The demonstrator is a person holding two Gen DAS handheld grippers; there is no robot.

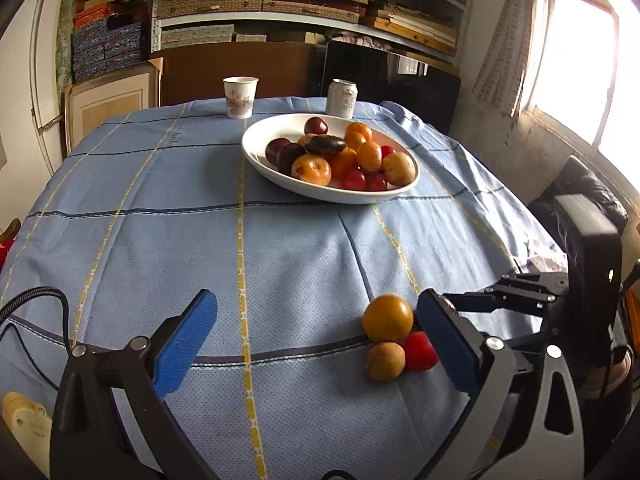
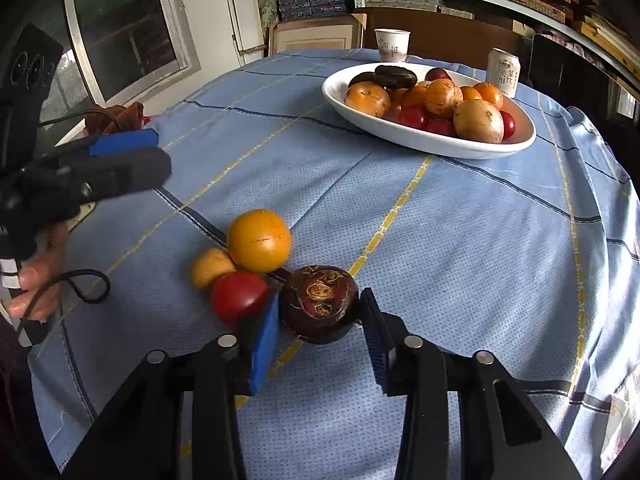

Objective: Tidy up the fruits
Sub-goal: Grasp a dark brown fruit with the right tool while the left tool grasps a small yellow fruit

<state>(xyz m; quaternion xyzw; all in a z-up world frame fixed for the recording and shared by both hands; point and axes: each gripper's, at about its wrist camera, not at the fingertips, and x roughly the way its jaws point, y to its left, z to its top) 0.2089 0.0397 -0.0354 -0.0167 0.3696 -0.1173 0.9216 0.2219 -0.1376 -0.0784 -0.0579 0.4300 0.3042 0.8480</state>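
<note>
Right tool [image 2: 320, 332] is bracketing a dark brown fruit [image 2: 319, 303] without clamping; left tool [image 1: 316, 344] is hanging released, nothing held, near the orange fruit [image 1: 387, 318].

Dark brown fruit [image 2: 319, 303], orange [image 2: 259, 241], red [image 2: 239, 295], tan [image 2: 211, 267] clustered (touching) on cloth; rest fill white bowl [image 2: 424, 138].

In the left wrist view, the dark brown fruit [image 2: 319, 303] is hidden behind the blue pad of the left gripper [image 1: 320, 332], and part of the red fruit [image 1: 419, 350] is covered by that same pad. The lower fruits in the white bowl [image 1: 280, 176] are buried under the upper ones. The printing on the paper cup [image 1: 239, 97] and the can [image 1: 341, 99] is too small to be read. The right gripper [image 2: 320, 340] is cut off by the frame's bottom edge.
</note>
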